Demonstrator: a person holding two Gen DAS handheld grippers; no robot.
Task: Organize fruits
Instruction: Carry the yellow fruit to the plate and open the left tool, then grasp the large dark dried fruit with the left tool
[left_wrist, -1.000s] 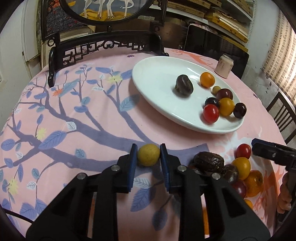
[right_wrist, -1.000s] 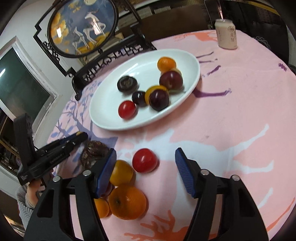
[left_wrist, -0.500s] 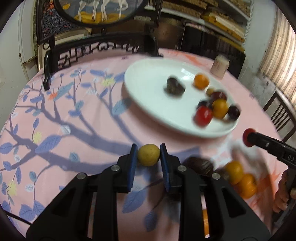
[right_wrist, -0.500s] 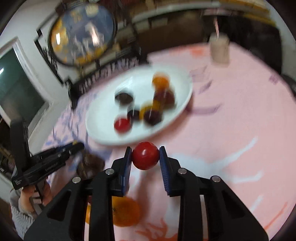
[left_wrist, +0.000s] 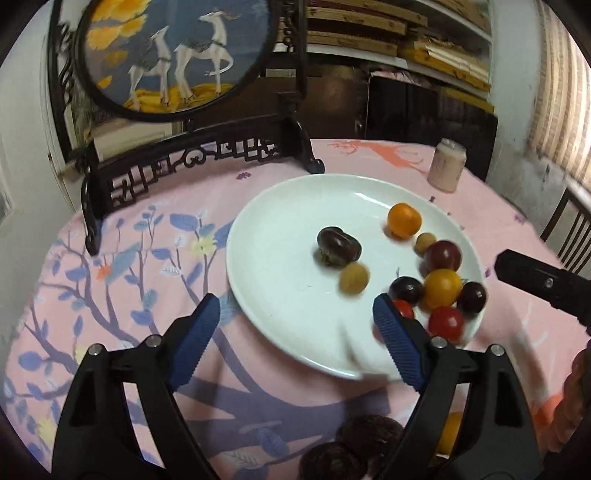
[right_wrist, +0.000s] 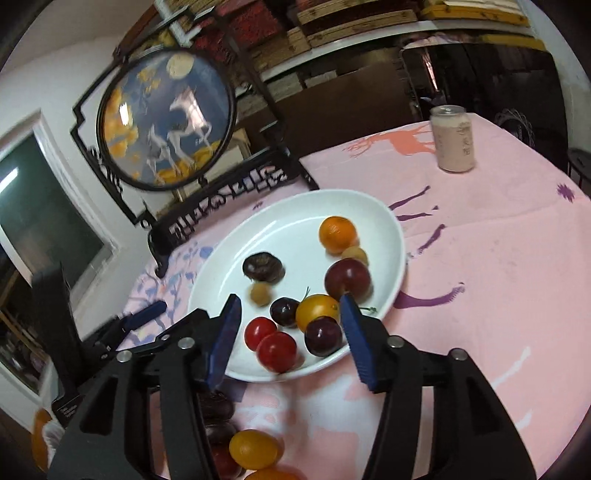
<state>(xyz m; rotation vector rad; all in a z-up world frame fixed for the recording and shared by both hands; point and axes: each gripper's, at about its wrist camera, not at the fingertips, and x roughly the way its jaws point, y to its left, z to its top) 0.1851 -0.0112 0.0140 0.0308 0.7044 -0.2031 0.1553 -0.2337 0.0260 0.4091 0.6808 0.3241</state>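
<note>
While both grippers hang spread and empty, the left gripper (left_wrist: 295, 325) frames the plate (left_wrist: 288, 206) at mid-frame; the right gripper (right_wrist: 290, 332) straddles its fruit (right_wrist: 317, 310). Upper right stands a can (right_wrist: 452, 138), upper left a screen (right_wrist: 166, 118); loose fruit (right_wrist: 253, 448) lies at the bottom edge.

The left gripper (left_wrist: 295, 325) hung with its 2 blue-padded jaws spread wide and empty; the right gripper (right_wrist: 290, 332) was likewise agape, holding nothing.
</note>
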